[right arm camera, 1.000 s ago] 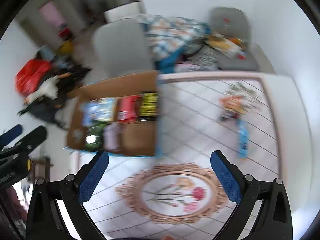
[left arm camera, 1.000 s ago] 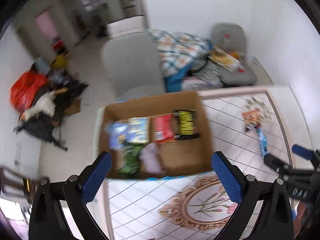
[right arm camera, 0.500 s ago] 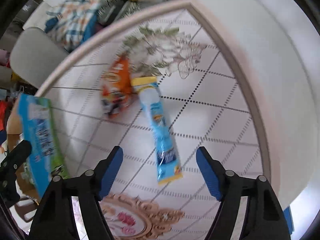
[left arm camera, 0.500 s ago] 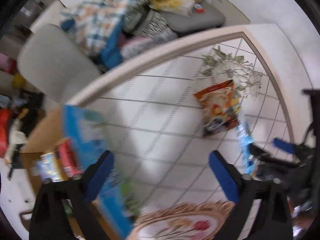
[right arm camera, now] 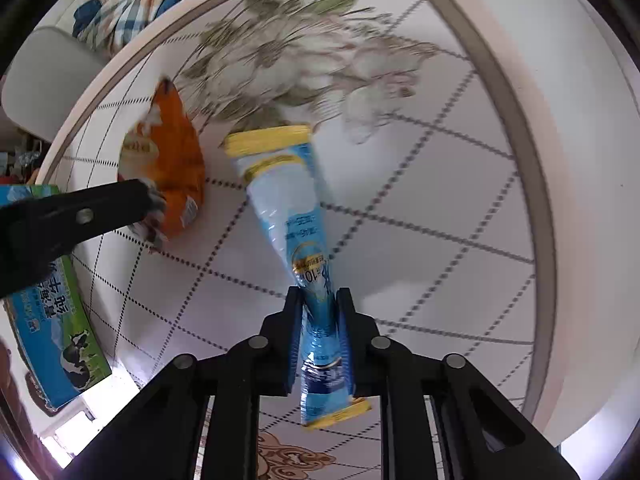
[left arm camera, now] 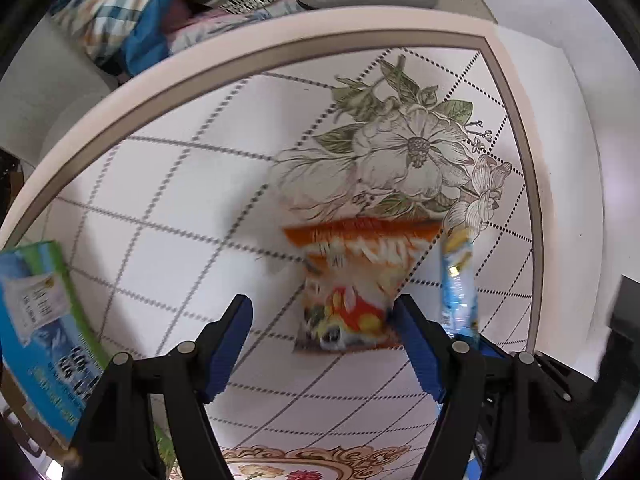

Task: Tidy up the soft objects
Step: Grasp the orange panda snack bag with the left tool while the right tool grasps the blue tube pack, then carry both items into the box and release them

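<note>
An orange snack bag (left arm camera: pixel 352 280) lies on the tiled table; it also shows in the right wrist view (right arm camera: pixel 172 168). My left gripper (left arm camera: pixel 324 320) is open, its blue fingers on either side of the bag's near end. My right gripper (right arm camera: pixel 320 300) is shut on a long light-blue packet (right arm camera: pixel 288 208) with yellow ends, gripped near its lower end. That packet also shows in the left wrist view (left arm camera: pixel 460 292) to the right of the orange bag. The left gripper's black finger (right arm camera: pixel 80 216) reaches the orange bag in the right wrist view.
A blue and green milk carton box (left arm camera: pixel 40 340) stands at the left table edge, also in the right wrist view (right arm camera: pixel 56 332). Beyond the table's far edge (left arm camera: pixel 240 56) are a grey chair (right arm camera: pixel 44 80) and piled bedding (left arm camera: pixel 132 12).
Both grippers have moved from over the cardboard box to the two packets at the table's right. The right gripper has closed on the blue packet. The left gripper now straddles the orange bag.
</note>
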